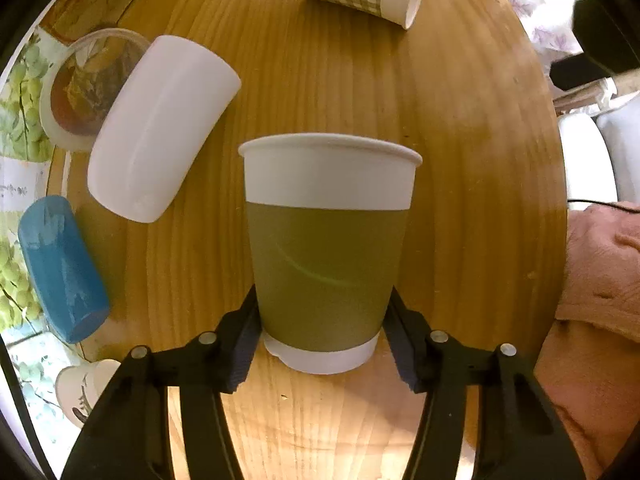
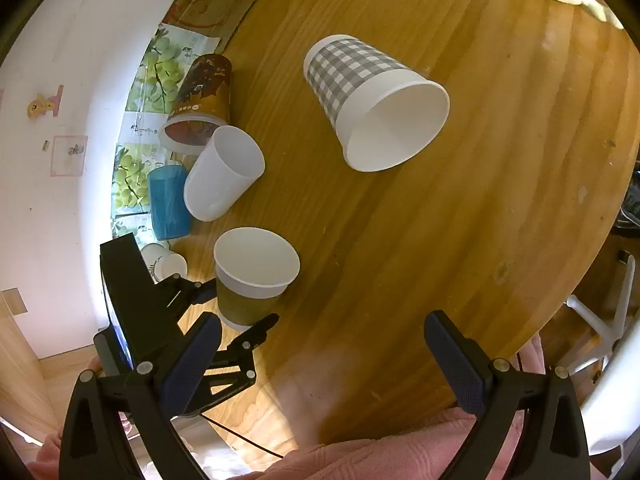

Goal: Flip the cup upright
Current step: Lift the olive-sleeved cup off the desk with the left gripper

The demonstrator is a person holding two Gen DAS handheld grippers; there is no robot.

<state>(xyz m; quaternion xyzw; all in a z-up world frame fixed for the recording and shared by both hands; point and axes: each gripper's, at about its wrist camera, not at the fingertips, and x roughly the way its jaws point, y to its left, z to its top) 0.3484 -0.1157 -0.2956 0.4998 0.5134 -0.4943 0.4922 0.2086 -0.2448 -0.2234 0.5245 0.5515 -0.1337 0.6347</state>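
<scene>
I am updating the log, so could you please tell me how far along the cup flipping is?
Done: the green-sleeved cup stands upright on the wooden table, mouth up. In hand: the left tool brackets its base; whether it grips or has let go is unclear. The right tool hangs open and empty. Left: the checked cup, white plastic cup and blue cup lie on their sides.

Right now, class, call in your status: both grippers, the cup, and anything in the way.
Left gripper shut on green cup, upright on table. Right gripper open, empty. Checked cup on its side ahead; nothing blocking.
</scene>
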